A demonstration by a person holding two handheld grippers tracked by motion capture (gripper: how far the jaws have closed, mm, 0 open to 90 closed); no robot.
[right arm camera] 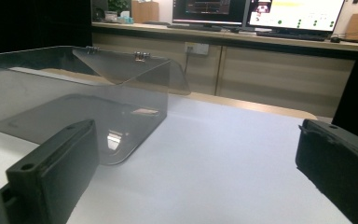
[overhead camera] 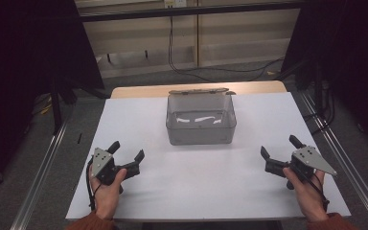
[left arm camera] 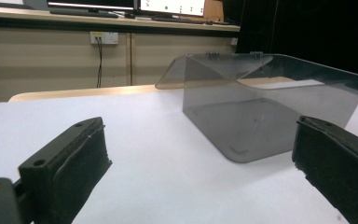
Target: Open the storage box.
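A clear smoky plastic box stands at the middle back of the white table, its hinged lid swung open toward the far edge; nothing can be made out inside. The left gripper is held at the front left, open, its jaws spread with nothing between them. At the front right the right gripper is open too, likewise holding nothing. The left gripper view has the box ahead on the right. In the right gripper view the box lies ahead on the left.
The white tabletop ends on a wooden strip at the back. Metal rails run along the floor on both sides. Cables lie on the floor behind, and monitors stand on a counter beyond the table.
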